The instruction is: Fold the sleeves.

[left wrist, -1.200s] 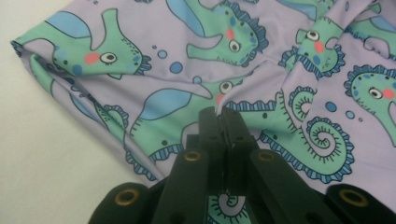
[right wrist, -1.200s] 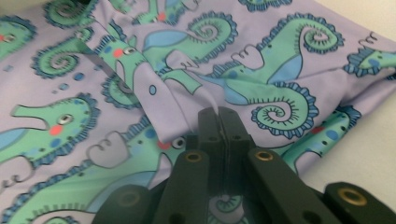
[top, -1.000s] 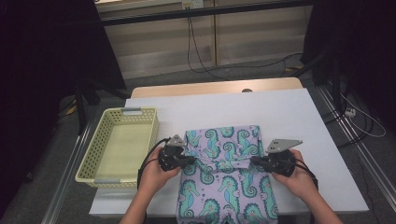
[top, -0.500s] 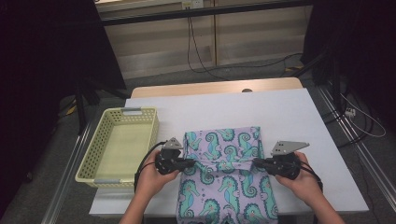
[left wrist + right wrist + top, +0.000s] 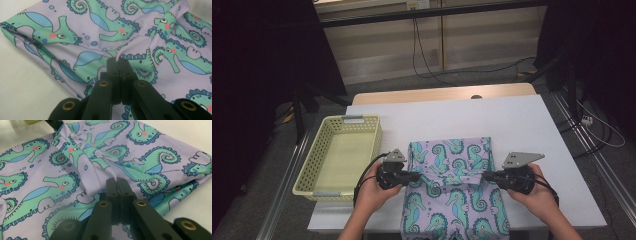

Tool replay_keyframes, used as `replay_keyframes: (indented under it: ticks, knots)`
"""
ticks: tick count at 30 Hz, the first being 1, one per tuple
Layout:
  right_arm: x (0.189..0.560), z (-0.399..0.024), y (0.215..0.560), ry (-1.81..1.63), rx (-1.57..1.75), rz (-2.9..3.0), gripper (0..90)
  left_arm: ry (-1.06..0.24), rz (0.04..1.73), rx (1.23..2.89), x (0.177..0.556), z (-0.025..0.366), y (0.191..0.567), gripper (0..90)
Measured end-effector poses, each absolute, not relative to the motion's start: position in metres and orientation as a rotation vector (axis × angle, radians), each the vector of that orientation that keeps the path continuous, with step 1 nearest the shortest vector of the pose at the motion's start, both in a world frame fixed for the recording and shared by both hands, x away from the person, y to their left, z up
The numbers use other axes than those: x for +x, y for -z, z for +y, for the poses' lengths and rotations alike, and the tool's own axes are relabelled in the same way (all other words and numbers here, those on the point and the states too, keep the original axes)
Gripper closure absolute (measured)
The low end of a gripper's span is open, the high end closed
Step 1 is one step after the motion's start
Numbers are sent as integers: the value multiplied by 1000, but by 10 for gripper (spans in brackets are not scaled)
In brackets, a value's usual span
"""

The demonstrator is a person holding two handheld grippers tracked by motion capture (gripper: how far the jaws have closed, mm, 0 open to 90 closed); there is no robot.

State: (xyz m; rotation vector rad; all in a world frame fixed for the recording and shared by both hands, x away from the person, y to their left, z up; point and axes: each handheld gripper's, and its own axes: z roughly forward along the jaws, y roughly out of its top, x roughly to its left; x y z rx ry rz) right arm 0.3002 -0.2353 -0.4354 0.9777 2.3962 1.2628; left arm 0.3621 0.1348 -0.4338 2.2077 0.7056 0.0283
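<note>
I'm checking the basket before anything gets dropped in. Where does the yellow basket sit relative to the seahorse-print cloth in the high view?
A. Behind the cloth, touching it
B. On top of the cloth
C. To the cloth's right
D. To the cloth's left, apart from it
D: the yellow basket stands left of the seahorse-print cloth, with bare white table between them.

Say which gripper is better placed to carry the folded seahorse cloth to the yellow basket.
Left. The left gripper pinches the lilac seahorse-print cloth on the edge beside the yellow plastic basket; the right gripper holds the far edge.
</note>
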Motion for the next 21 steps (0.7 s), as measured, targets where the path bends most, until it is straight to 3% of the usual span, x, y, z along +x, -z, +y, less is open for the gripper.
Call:
replay_keyframes:
  ticks: [21]
  knots:
    - [280, -237, 432, -1262, 954, 2413, 900, -5, 689, 2202, 349, 135, 432, 891]
